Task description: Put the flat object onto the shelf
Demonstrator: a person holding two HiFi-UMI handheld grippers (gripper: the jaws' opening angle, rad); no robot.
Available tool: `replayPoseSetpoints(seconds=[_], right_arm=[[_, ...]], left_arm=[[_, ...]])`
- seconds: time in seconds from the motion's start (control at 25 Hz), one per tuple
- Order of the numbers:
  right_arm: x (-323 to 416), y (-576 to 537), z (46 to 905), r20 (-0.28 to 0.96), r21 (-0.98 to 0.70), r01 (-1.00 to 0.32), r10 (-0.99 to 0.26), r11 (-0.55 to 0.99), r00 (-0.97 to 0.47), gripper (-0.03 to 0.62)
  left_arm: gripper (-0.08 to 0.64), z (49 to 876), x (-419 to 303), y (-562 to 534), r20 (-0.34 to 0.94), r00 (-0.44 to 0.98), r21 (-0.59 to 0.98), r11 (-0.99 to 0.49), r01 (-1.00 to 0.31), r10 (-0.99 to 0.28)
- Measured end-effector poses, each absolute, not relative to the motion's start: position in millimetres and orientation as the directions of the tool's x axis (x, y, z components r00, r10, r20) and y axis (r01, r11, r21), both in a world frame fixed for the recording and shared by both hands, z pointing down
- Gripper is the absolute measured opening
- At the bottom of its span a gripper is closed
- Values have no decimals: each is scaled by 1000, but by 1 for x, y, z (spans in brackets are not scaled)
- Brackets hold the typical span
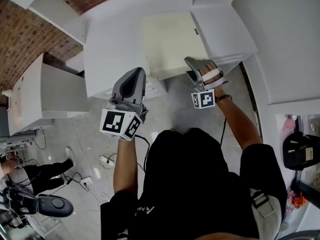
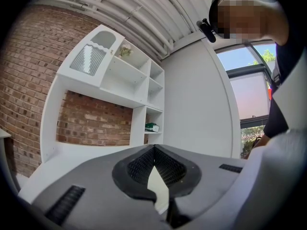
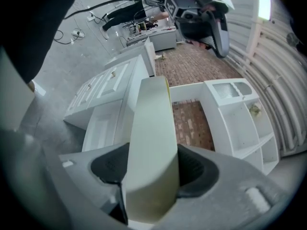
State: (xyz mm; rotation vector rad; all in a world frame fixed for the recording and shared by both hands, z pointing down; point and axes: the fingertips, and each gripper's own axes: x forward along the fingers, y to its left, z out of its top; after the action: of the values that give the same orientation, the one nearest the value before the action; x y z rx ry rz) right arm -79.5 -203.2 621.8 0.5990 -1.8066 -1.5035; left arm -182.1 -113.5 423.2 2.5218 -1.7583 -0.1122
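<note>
Item: flat cream panel [image 1: 170,44], clamped edge-on between the jaws of my right gripper [image 1: 201,70], over the white counter [image 1: 107,49]. My left gripper [image 1: 131,84]: jaws closed together, empty. White shelf unit [image 3: 240,114]: ahead, apart from the panel.

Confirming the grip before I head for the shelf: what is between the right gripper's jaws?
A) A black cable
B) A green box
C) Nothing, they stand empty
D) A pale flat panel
D: the right gripper view shows the right gripper with both pads pressed on a pale flat panel, which stands on edge between the jaws and reaches out toward the white furniture.
</note>
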Motion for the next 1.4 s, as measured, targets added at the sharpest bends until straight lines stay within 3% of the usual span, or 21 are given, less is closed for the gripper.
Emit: replayPoseSetpoints(seconds=[0.88,1.4], right_arm=[[-56,-160,331,40,994,-44,-736,95,-676,281],[-71,-201,204,-30,999,-45,-710,3,-703,281]], left_arm=[[-3,282,-205,-95,-152,358,57,-369,-927,-921],[-2,254,-200,-124,-183,382,53,-397,-916,-906]])
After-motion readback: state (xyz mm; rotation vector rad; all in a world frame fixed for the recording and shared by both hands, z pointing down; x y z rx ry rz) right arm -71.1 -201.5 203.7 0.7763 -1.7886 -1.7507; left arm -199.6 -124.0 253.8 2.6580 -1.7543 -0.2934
